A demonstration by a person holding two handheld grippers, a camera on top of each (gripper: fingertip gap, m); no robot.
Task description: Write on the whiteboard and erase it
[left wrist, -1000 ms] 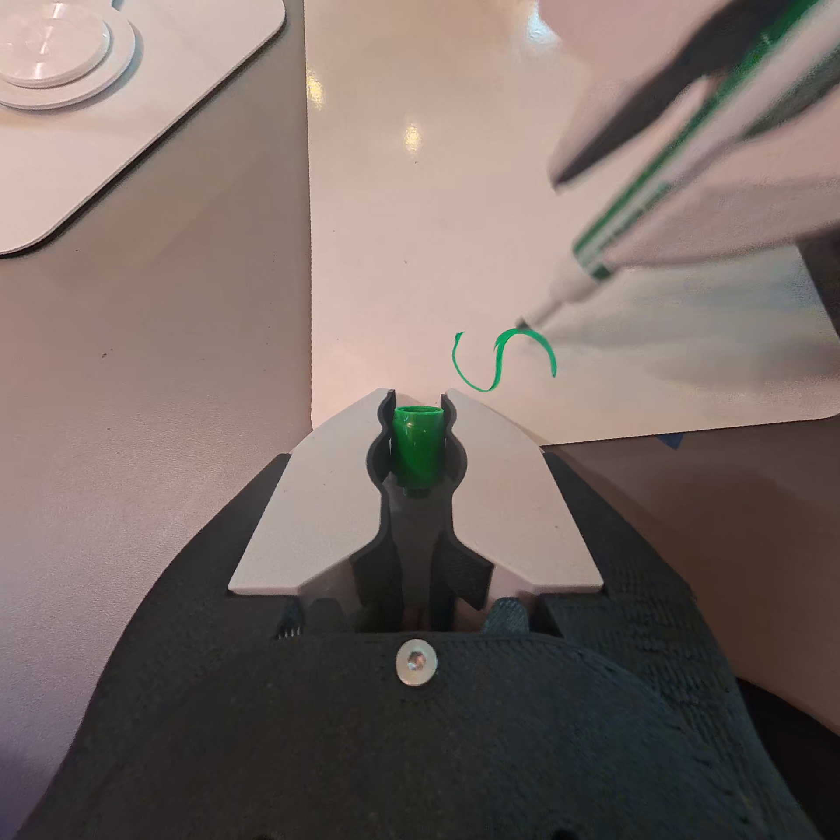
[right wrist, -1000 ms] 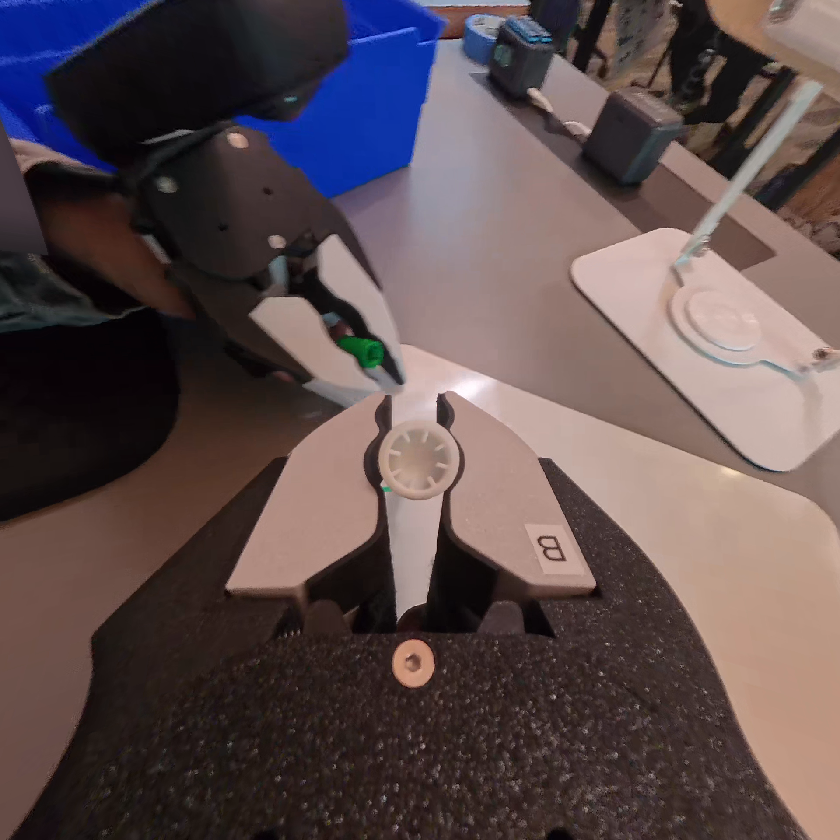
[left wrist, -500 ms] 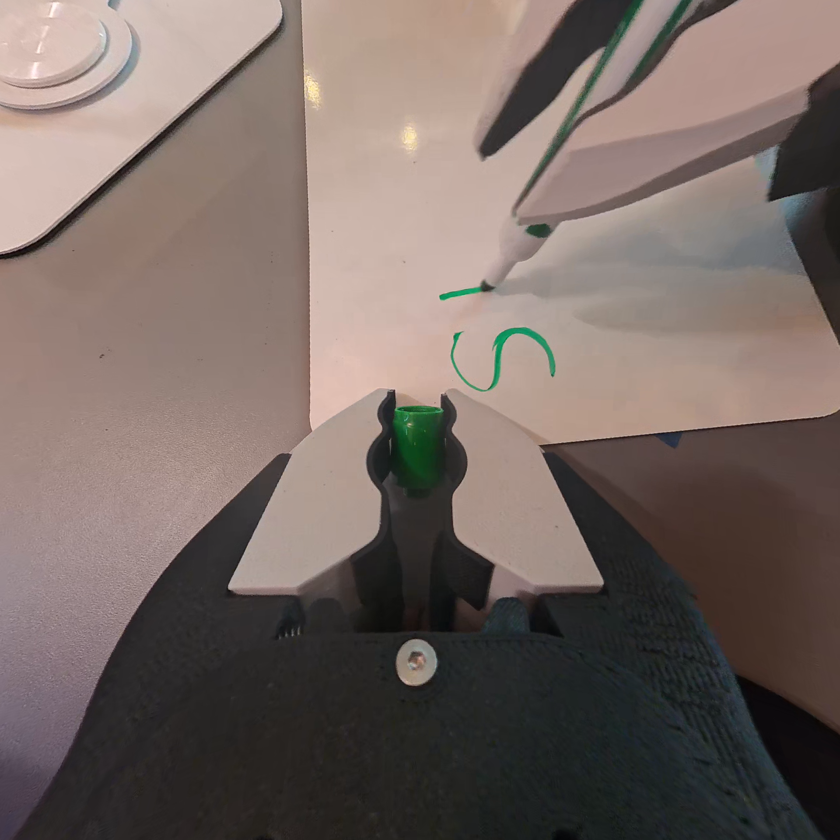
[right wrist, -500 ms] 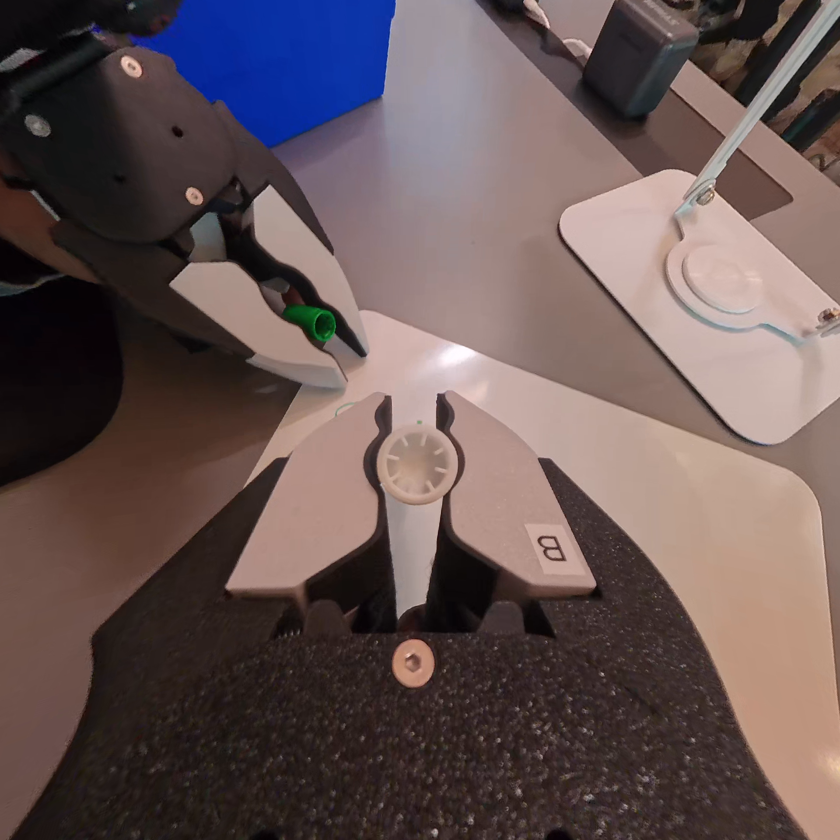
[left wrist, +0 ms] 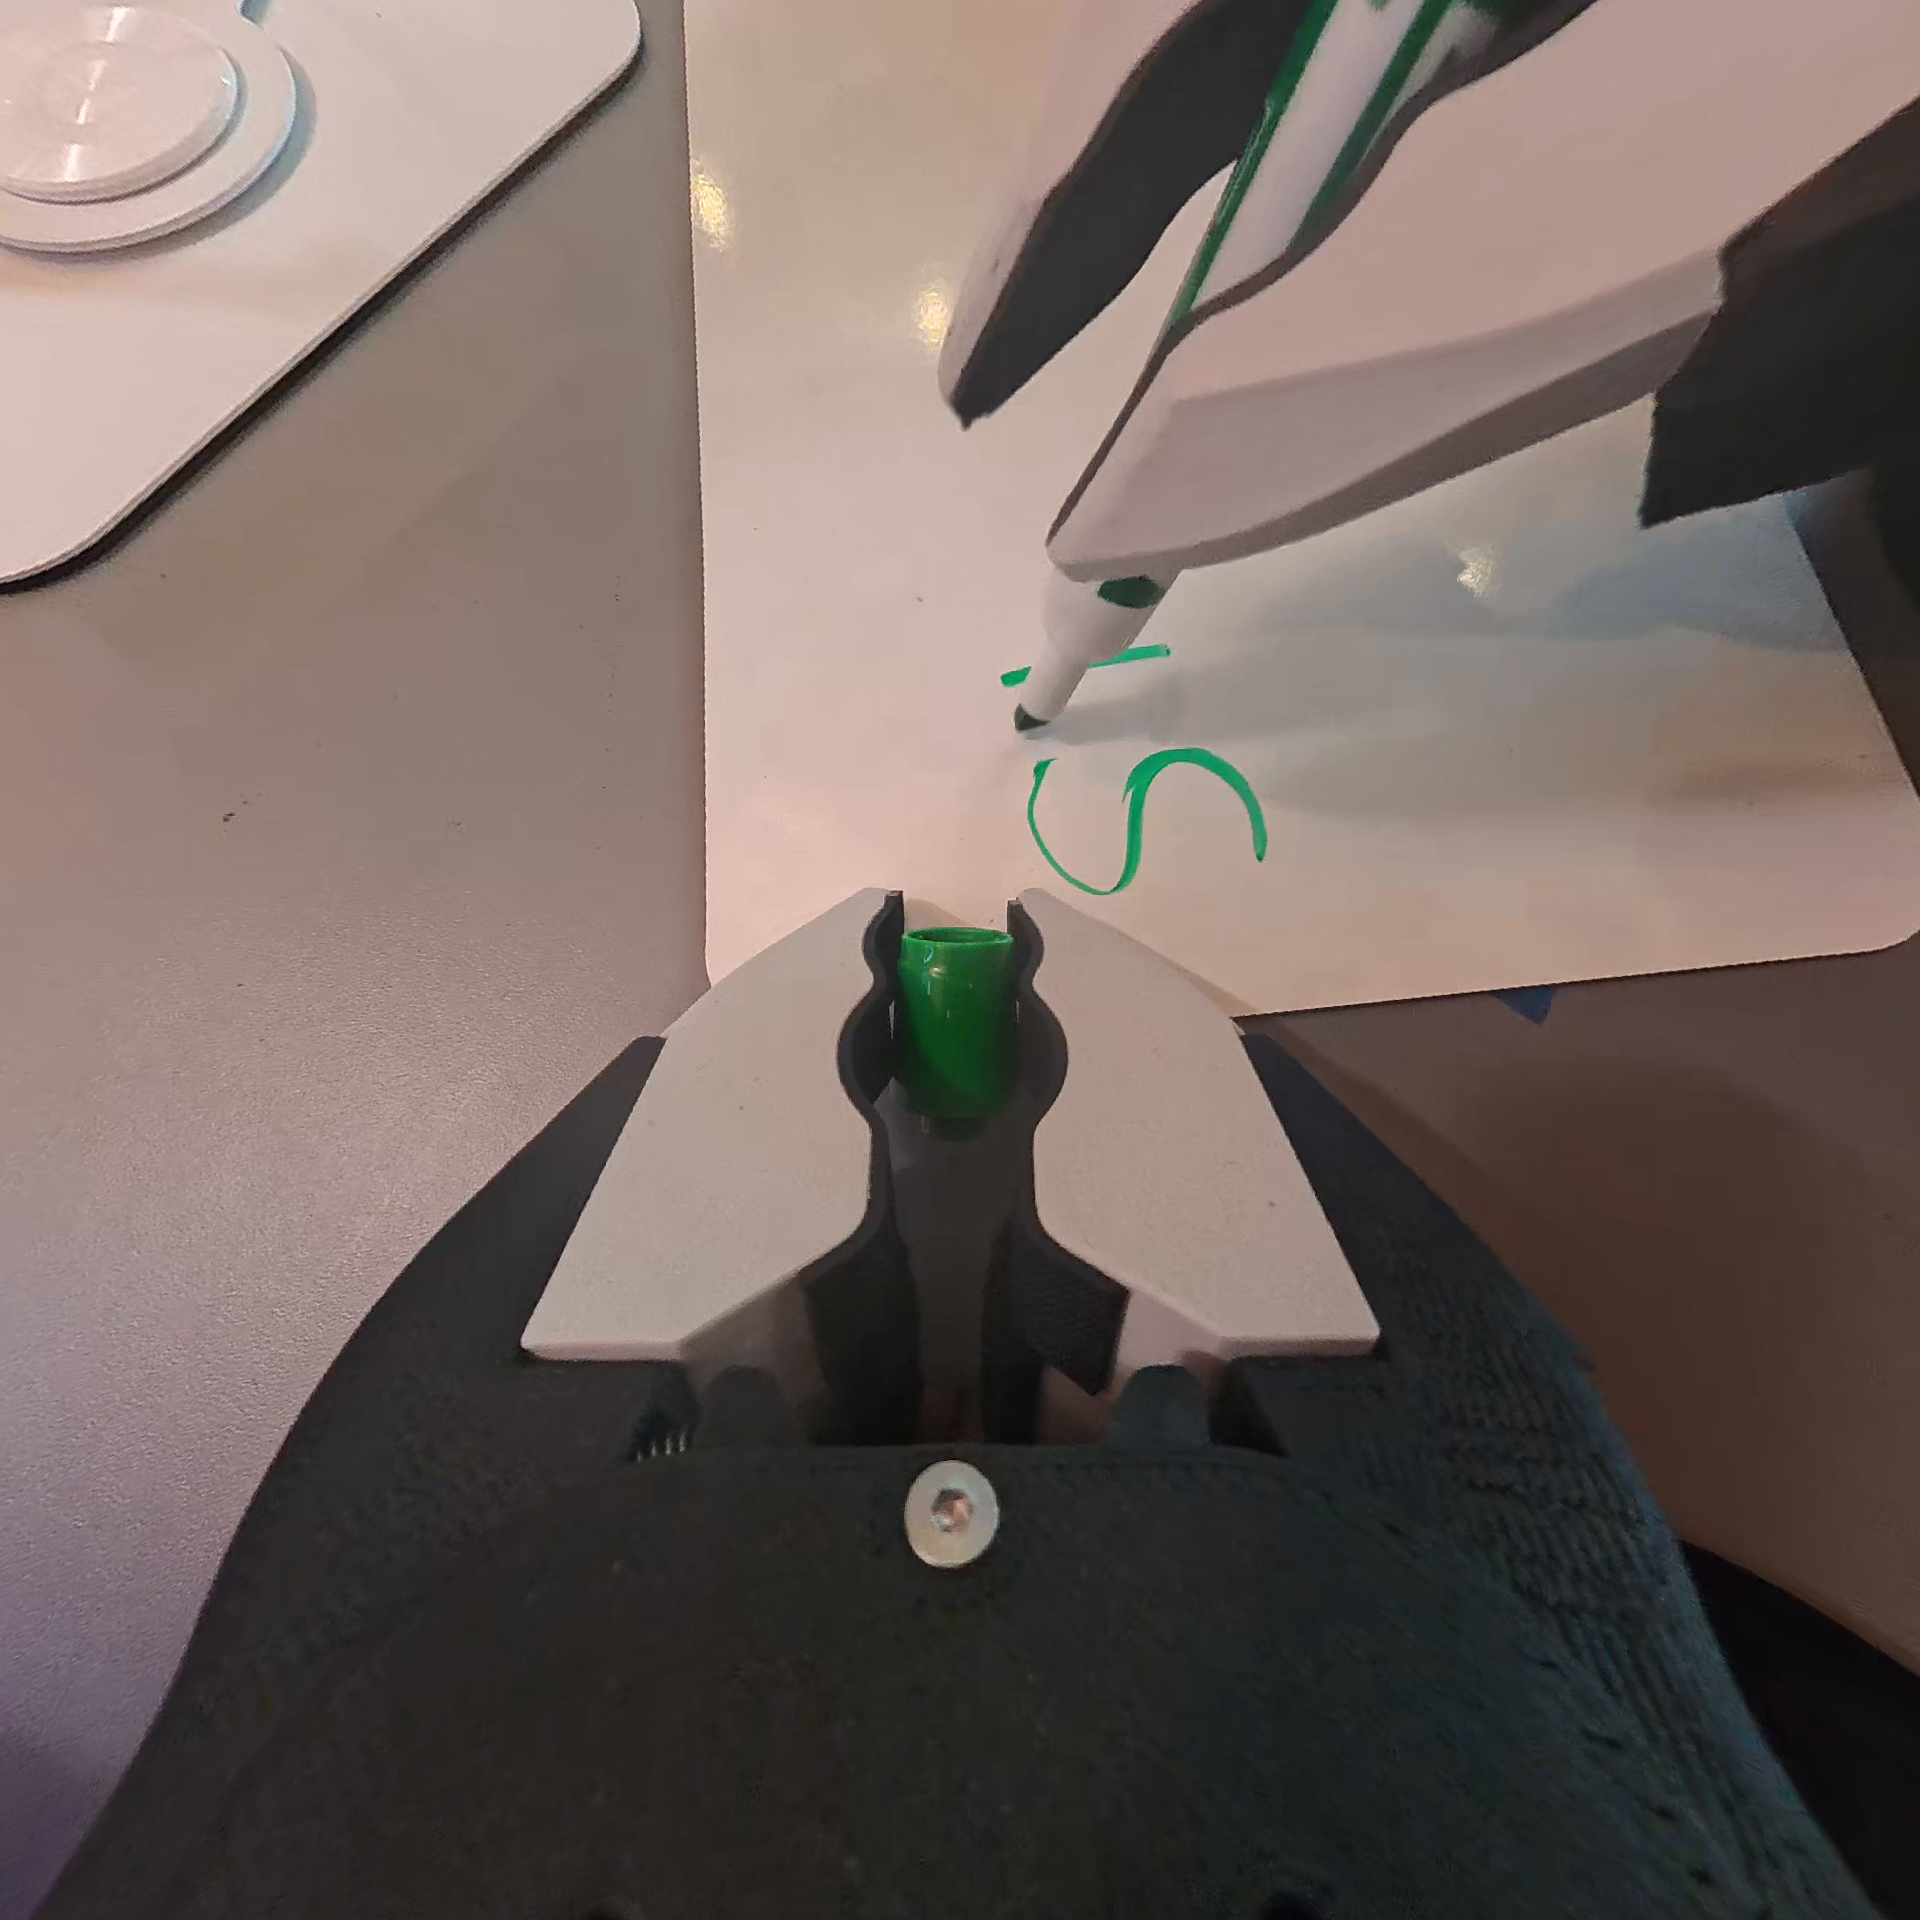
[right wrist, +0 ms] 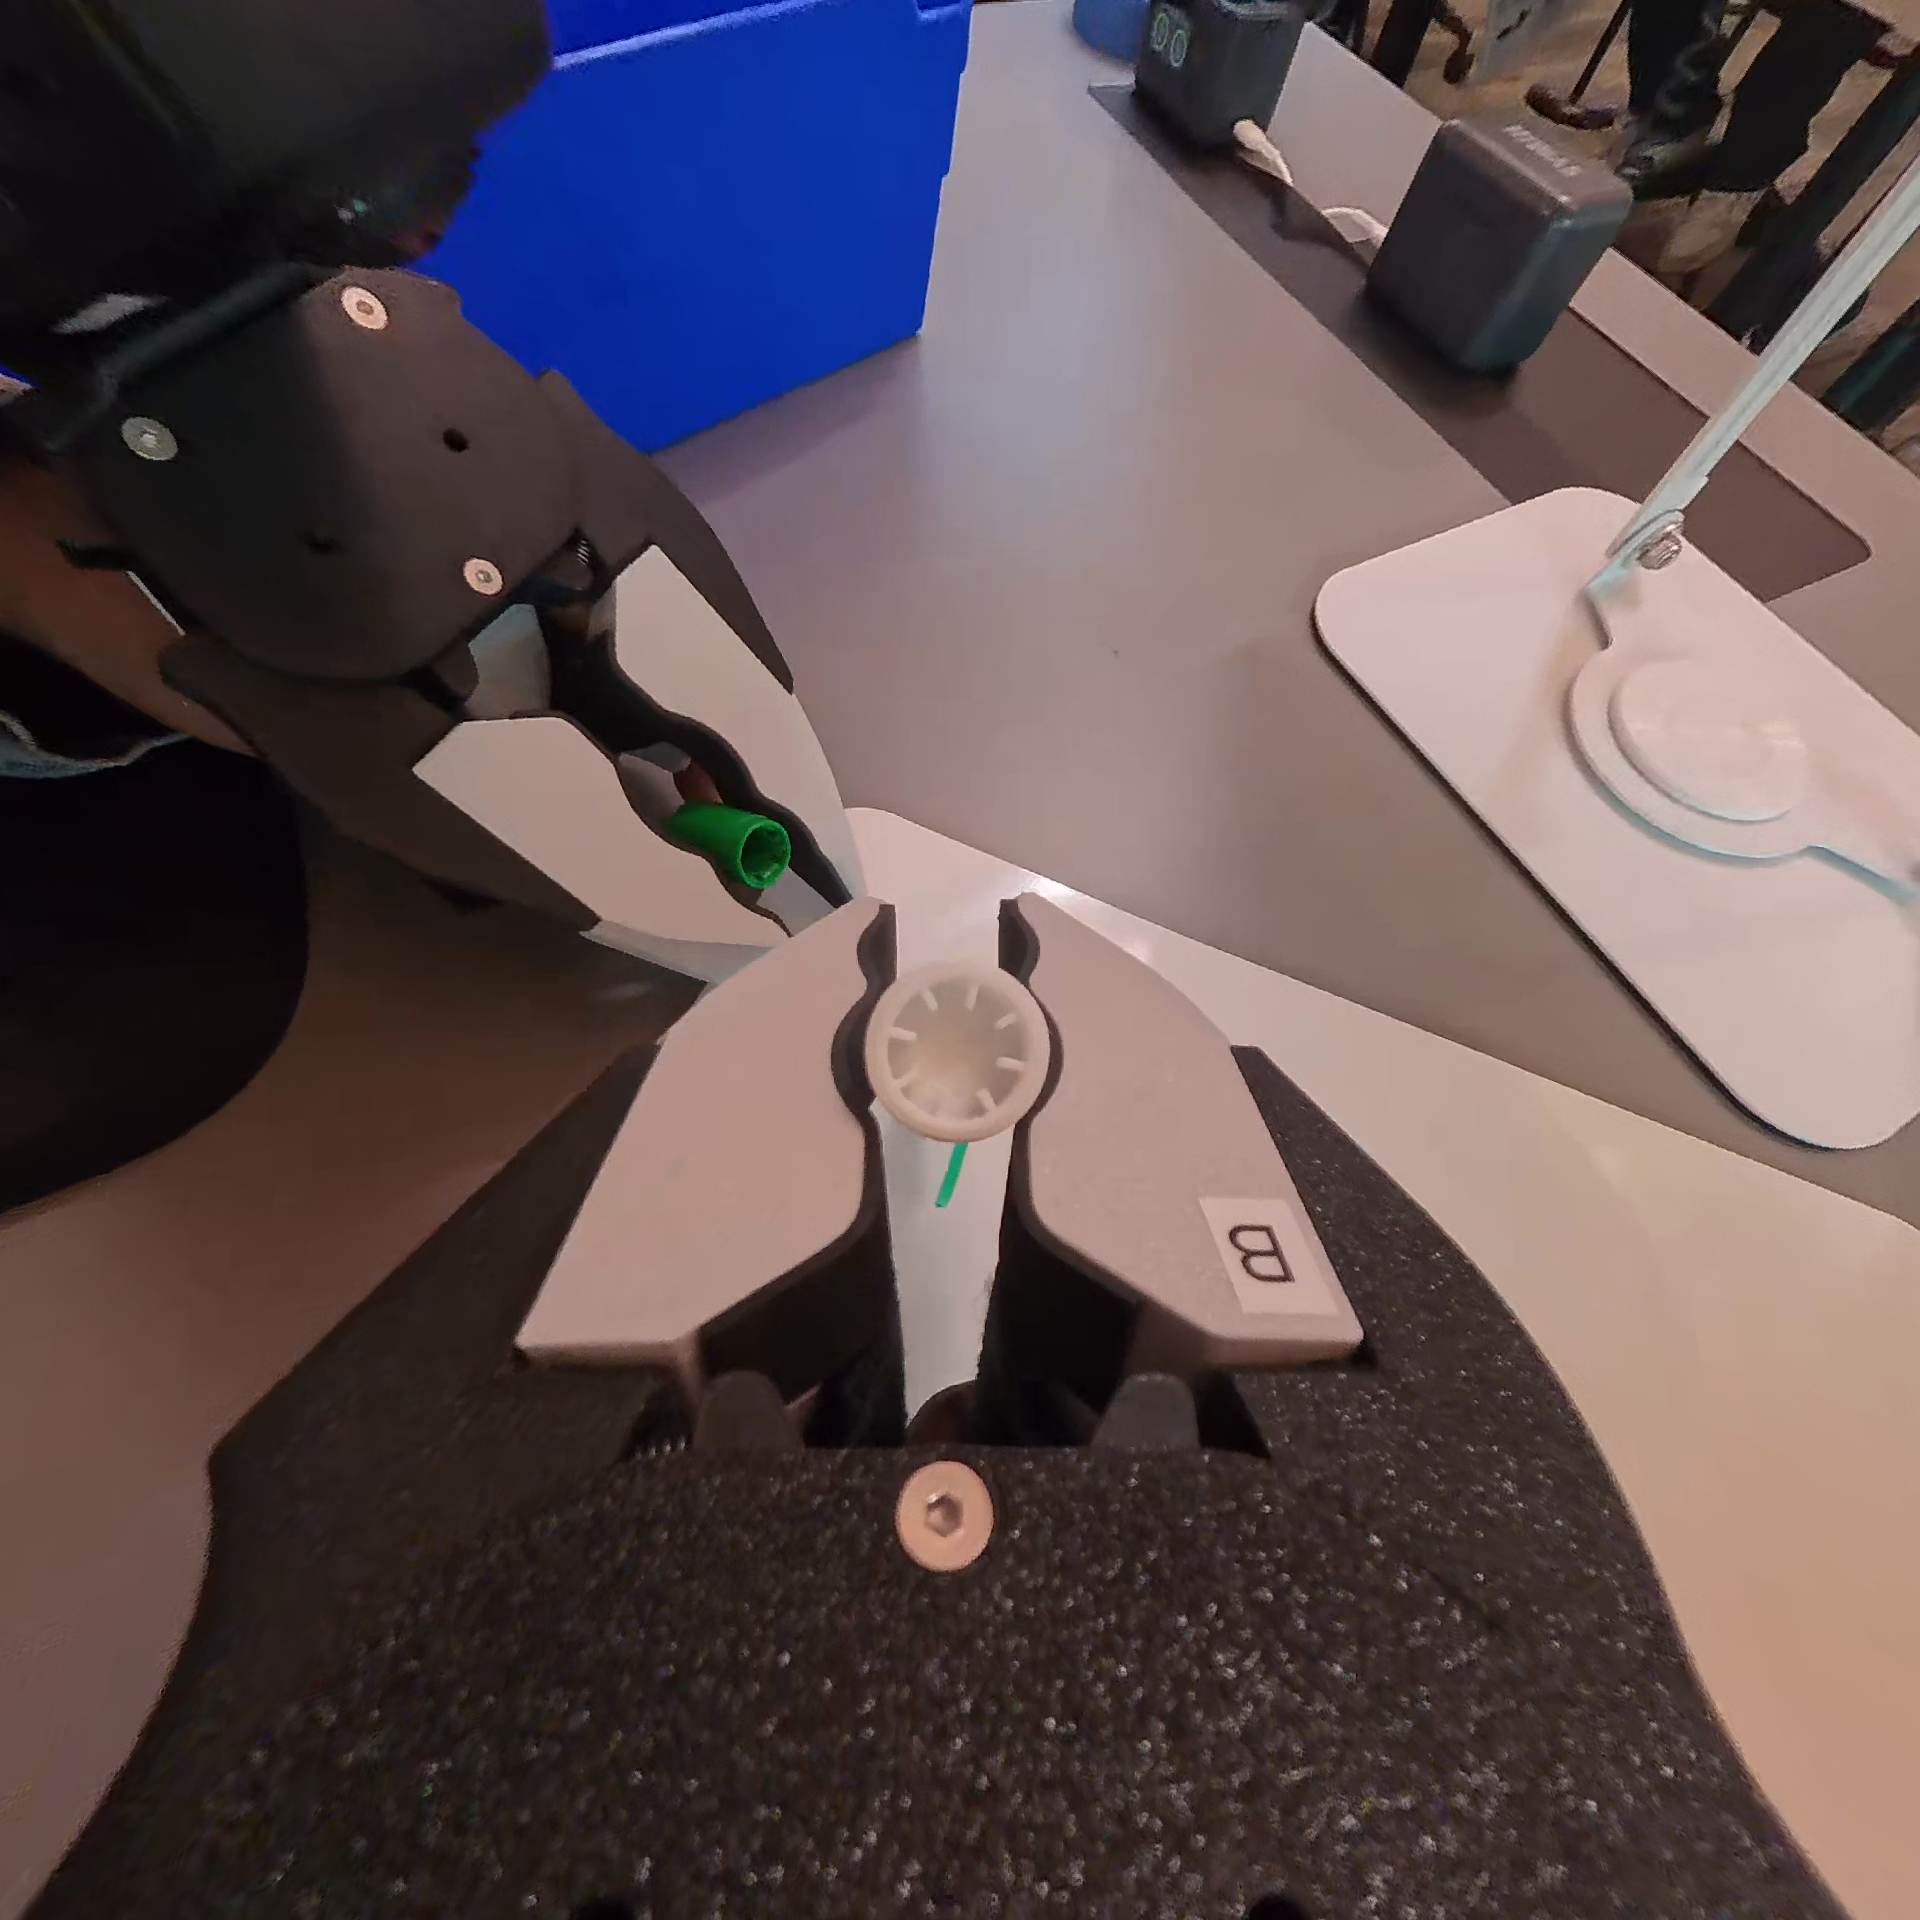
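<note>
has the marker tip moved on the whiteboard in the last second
Yes. The marker tip has left the curly green mark, drawn a short stroke farther up the whiteboard, and now sits between them.

**Two handheld grippers: build and markings**

Left gripper: two flat, pale grey fingers, wedge-shaped, tapering toward the tips. Inner edges lined black, with a scalloped notch near the tip. Body a black, rough-textured shell, curved like a shield. One silver hex-socket screw sits centred just behind the finger roots. Small spring coil visible at the left finger root.

Right gripper: same pattern of grey wedge fingers, black inner lining and a speckled black shell. Silver hex screw in the matching spot. A white sticker with a black marking sits on its right finger.

Seen from the right wrist view, the left gripper's side shows flat black plates with three silver screws and small holes.
</note>
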